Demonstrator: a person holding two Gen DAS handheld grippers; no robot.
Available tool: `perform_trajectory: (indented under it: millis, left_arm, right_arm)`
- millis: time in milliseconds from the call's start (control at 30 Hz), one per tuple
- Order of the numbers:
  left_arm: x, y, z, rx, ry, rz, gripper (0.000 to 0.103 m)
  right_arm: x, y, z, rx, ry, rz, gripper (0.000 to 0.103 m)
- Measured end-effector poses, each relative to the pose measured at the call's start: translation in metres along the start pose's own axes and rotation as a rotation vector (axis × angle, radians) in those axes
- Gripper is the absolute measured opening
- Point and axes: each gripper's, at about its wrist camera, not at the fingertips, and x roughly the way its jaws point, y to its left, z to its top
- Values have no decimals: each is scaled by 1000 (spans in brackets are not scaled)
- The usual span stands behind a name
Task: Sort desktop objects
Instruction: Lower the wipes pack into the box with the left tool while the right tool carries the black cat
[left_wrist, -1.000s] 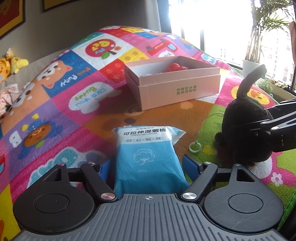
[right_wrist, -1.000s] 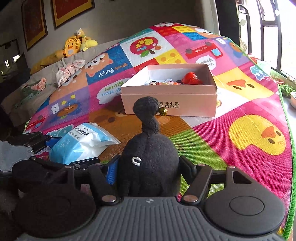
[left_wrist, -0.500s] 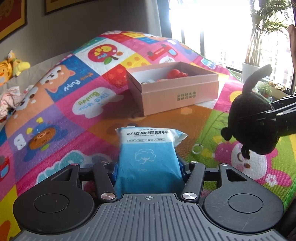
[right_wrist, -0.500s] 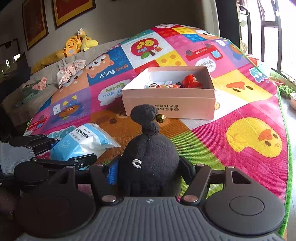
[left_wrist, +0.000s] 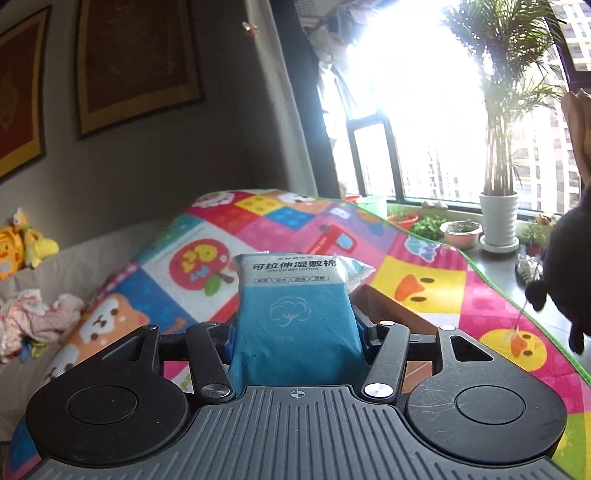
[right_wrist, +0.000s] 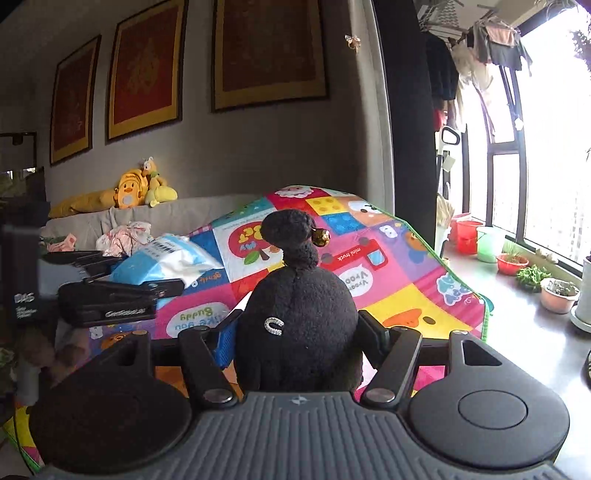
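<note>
My left gripper (left_wrist: 297, 334) is shut on a blue and white pack of cotton pads (left_wrist: 295, 310), which stands up between the blue pads, lifted off the mat. In the right wrist view this gripper (right_wrist: 122, 291) and its pack (right_wrist: 162, 258) hang at the left. My right gripper (right_wrist: 299, 332) is shut on a black plush toy (right_wrist: 299, 314) with a small gold bell, also held in the air. The same toy (left_wrist: 569, 266) shows at the right edge of the left wrist view. The pink box is mostly hidden behind the held things.
A colourful play mat (left_wrist: 424, 284) covers the surface below. Potted plants (left_wrist: 498, 221) and buckets (right_wrist: 469, 236) line the window sill on the right. A grey sofa at the left carries yellow plush toys (right_wrist: 136, 188) and a heap of clothes (right_wrist: 125, 236).
The left jaws closed on the pack. Both grippers then rose off the mat with their loads and tipped upward, so the pink box dropped out of sight.
</note>
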Motion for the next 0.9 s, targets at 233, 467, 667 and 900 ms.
perform_trajectory:
  millis: [233, 467, 667, 900]
  left_arm:
    - [90, -41, 3, 14, 91, -62, 60]
    - [140, -54, -26, 6, 221, -112, 63]
    - [135, -50, -40, 73, 227, -102, 69]
    - [129, -25, -47, 199, 227, -35, 81]
  right_arm:
    - [20, -26, -16, 71, 45, -14, 65]
    - [38, -47, -34, 113, 103, -48, 65]
    - [46, -53, -43, 143, 129, -52, 65]
    - [47, -51, -49, 151, 144, -43, 65]
